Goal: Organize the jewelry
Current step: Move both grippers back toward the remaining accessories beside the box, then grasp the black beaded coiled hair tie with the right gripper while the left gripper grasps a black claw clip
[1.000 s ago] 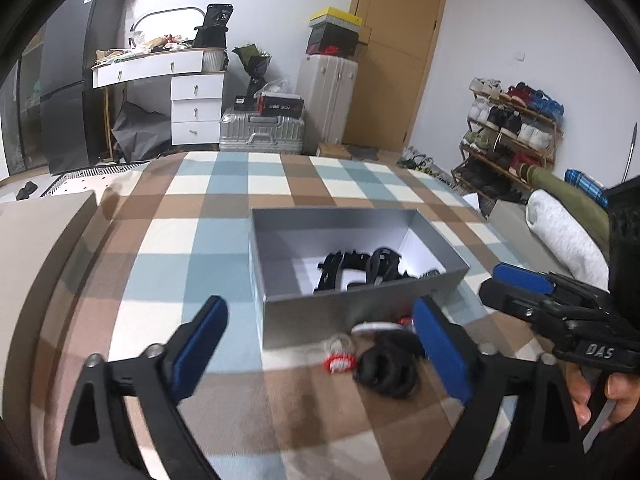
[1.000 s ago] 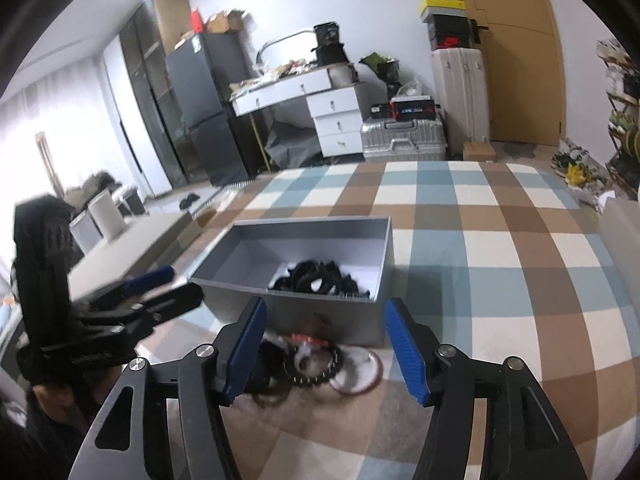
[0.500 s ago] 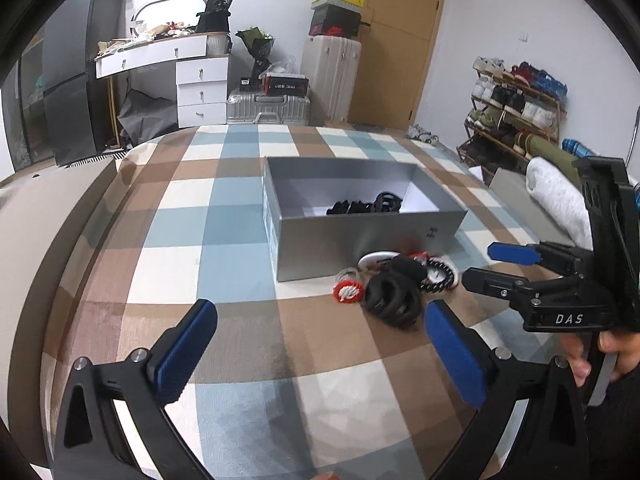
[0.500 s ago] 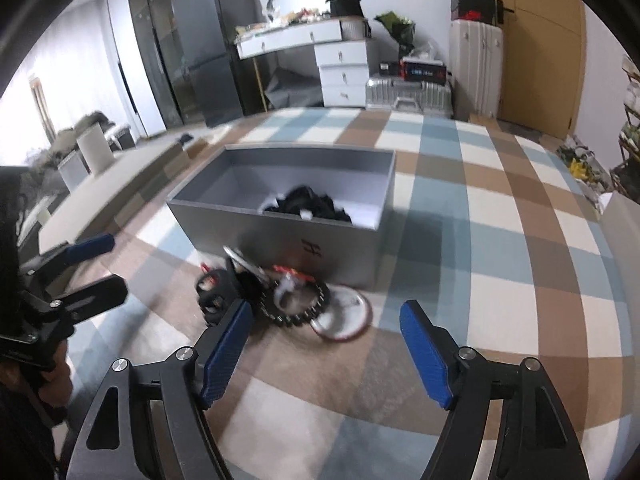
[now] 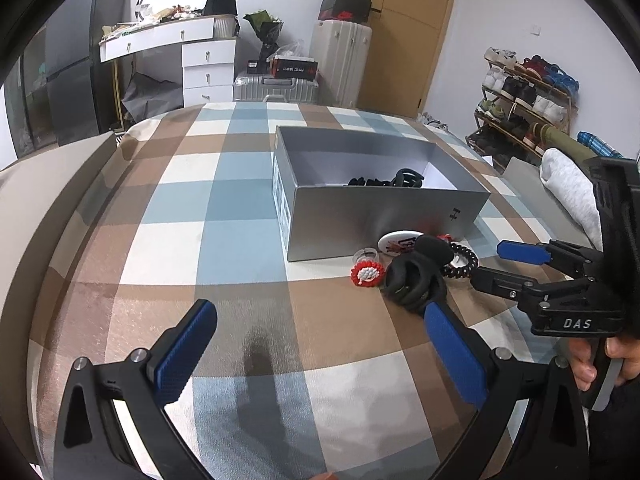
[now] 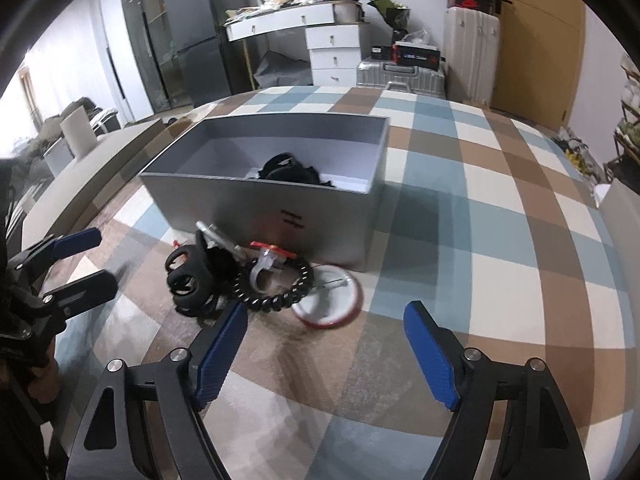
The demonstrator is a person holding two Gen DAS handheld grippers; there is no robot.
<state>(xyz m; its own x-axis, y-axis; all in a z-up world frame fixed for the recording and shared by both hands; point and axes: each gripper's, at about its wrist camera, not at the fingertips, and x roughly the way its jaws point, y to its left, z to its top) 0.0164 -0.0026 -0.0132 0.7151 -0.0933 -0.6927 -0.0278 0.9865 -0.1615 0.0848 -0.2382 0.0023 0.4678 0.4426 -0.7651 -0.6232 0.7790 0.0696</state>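
Both grippers, left (image 5: 316, 354) & right (image 6: 326, 350), hung spread, empty. Jewelry pile (image 6: 256, 276) lay touching box (image 6: 280, 200) front. Tangled bits; grabbing one might've dragged others along.

Both tools are showing matte black frames with triangular cut-outs, silver round screws at the pivots and ribbed blue pads lining the fingers of the left gripper (image 5: 320, 344) and right gripper (image 6: 326, 340); white letters "DAS" are standing on the right one's body
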